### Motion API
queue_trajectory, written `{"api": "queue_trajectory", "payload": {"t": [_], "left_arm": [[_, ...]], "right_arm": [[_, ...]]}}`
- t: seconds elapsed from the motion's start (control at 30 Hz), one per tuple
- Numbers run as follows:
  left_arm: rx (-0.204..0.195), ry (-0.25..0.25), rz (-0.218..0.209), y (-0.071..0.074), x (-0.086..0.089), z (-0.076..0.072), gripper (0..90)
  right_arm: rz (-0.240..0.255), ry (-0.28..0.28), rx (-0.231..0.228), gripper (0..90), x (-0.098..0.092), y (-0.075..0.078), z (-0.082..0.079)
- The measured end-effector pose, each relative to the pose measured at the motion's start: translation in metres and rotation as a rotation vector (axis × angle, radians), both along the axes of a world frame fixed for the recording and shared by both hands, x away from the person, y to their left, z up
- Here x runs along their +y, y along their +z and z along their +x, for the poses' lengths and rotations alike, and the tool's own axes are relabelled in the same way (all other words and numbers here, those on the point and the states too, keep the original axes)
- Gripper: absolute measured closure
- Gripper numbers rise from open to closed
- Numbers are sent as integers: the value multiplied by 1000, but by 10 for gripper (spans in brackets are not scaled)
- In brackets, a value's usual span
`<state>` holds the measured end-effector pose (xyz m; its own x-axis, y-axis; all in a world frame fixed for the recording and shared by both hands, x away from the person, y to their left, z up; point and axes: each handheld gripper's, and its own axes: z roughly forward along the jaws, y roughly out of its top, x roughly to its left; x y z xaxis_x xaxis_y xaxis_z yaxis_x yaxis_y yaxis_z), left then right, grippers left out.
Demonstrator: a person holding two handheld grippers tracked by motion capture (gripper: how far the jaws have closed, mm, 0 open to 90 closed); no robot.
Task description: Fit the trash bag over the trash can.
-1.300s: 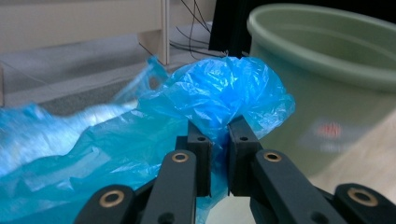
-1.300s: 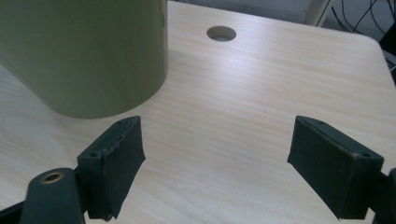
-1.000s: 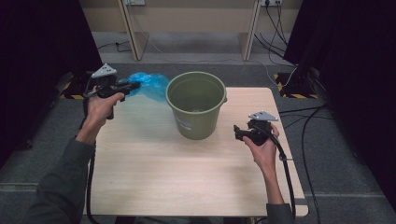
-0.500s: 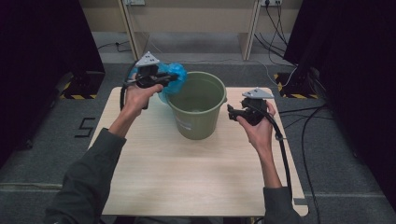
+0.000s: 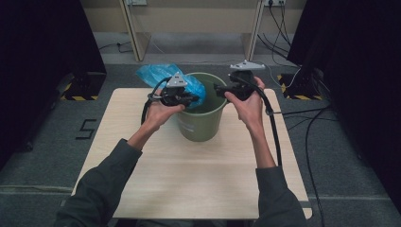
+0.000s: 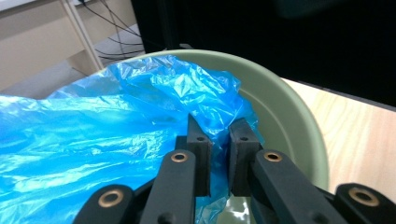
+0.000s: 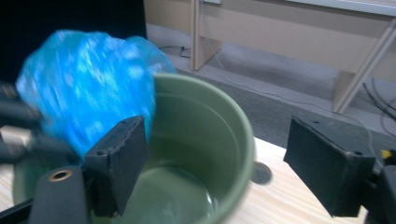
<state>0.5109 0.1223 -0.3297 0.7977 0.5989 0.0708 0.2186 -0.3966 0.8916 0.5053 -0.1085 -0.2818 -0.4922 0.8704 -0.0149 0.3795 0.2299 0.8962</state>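
the left gripper [image 6: 219, 140] has its jaws pinched on a fold of the blue plastic bag [image 6: 107, 135], which billows across the left of the frame over the green bucket [image 6: 289, 121]. the right gripper [image 7: 215, 158] has just been closing a little, yet its jaws stand wide with nothing between them, above the bucket's mouth. in the high view, the bag [image 5: 161, 75] hangs at the bucket's [image 5: 203, 125] upper-left rim. the thin film could slip from that small pinch, or snag the rim and tip the bucket.

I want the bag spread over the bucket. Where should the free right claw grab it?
Grab the loose crinkled edge of the blue bag beside the left claw, coming across the bucket rim from the right claw; thin film pinches easily.
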Motion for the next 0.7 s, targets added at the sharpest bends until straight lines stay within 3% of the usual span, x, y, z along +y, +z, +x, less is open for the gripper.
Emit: {"api": "queue_trajectory", "payload": {"t": [0.2,0.3,0.4,0.53,0.6,0.63,0.7], "left_arm": [[-7,-22,14,-4,-6,-6,817],[-15,-29,22,-5,-8,-9,815],[-17,-36,19,-4,-8,-10,811],[-13,-44,14,-4,-5,-10,788],[-4,-53,20,-4,-4,-10,687],[-2,-51,24,-3,-2,-11,642],[-9,-43,12,1,5,-14,552]], "right_arm": [[25,53,67,270,26,2,23],[20,76,104,304,37,-3,34],[48,122,155,360,45,-11,42],[56,185,200,596,48,-24,50],[42,221,188,759,47,-27,50],[39,234,185,803,46,-27,50],[-15,237,177,867,44,-27,48]]}}
